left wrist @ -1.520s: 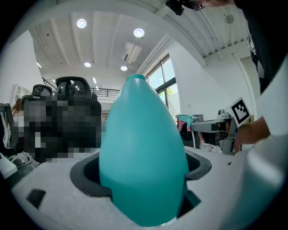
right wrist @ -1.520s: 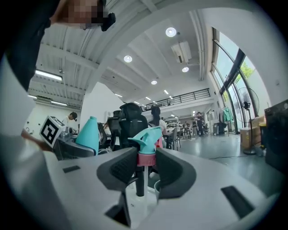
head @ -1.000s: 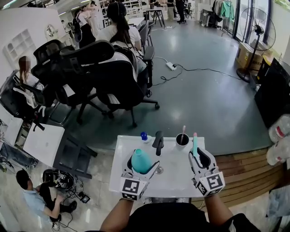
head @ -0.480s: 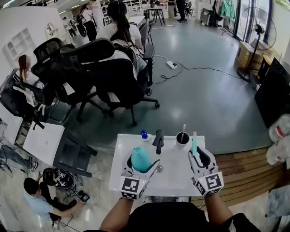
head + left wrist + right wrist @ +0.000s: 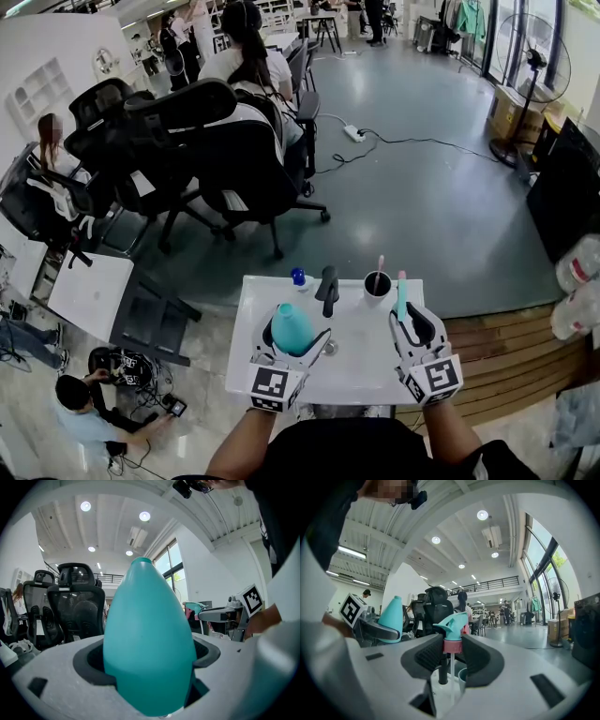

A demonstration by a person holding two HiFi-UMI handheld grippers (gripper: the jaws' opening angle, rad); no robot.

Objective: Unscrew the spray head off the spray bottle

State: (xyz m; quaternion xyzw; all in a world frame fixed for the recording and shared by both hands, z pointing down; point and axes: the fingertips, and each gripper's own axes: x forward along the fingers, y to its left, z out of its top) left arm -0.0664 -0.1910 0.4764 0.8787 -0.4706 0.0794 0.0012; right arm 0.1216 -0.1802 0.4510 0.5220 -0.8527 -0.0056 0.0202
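A teal, cone-shaped spray bottle (image 5: 291, 330) stands upright over the white table (image 5: 366, 370), with my left gripper (image 5: 292, 343) shut around its body. In the left gripper view the bottle (image 5: 147, 648) fills the space between the jaws, and its top has no head on it. My right gripper (image 5: 405, 324) is shut on the spray head (image 5: 402, 298), apart from the bottle and to its right. In the right gripper view the pads clamp the pink collar (image 5: 452, 645) of the teal spray head (image 5: 454, 622), and its thin dip tube (image 5: 451, 677) hangs below. The bottle (image 5: 392, 612) shows at the left of that view.
At the table's far edge stand a small blue-capped item (image 5: 298, 278), a black upright object (image 5: 327, 292) and a dark cup (image 5: 377, 288) with a stick in it. Black office chairs (image 5: 216, 150) stand beyond. A wooden platform (image 5: 506, 356) lies at the right.
Both grippers and what they hold stay where they were. Only a person crouching on the floor at the lower left has shifted.
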